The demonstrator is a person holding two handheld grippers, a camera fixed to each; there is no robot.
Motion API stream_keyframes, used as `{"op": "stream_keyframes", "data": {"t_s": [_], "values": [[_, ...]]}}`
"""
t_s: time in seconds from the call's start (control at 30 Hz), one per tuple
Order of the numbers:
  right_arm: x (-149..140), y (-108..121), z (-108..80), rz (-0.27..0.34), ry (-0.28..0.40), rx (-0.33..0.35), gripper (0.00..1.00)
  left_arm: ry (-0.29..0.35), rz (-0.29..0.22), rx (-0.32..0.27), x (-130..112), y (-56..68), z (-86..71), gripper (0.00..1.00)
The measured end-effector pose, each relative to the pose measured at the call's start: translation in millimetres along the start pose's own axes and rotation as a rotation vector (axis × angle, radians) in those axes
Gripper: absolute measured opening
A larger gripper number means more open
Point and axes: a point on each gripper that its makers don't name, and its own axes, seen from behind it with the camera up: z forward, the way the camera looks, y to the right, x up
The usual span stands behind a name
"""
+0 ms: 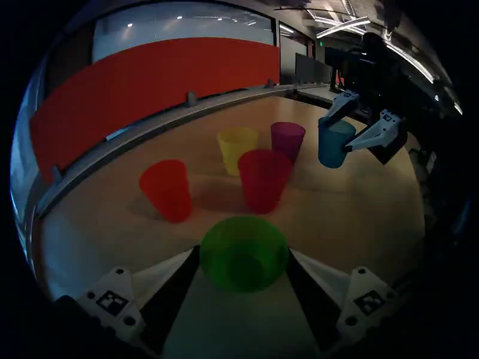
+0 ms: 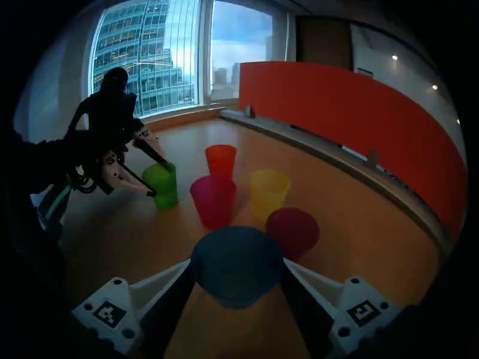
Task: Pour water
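While both grippers clamp cups, any water inside is indiscernible.
Left gripper (image 1: 242, 256) pinches green cup (image 1: 244, 248); right gripper (image 2: 237, 264), blue cup (image 2: 237, 272).

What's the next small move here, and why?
Probably carry the blue cup in the right gripper across toward the green cup in the left gripper, passing clear of the red cup beside the path, before any tilt. Each gripper is shut on its cup, and both cups are upright and well apart. Whether either holds water cannot be told.
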Motion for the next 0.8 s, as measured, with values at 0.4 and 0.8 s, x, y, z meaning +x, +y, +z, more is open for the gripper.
{"op": "stream_keyframes", "data": {"t_s": [0.4, 0.8], "values": [[-9, 0, 2.6, 0.009, -0.008, -0.003, 0.93, -0.016, -0.014, -0.001, -8, -0.6, -5.1, 0.98], [-25, -4, 14.4, 0.01, -0.031, 0.004, 0.93, -0.028, -0.034, 0.012, -22, 1.0, -14.8, 0.98]]}}
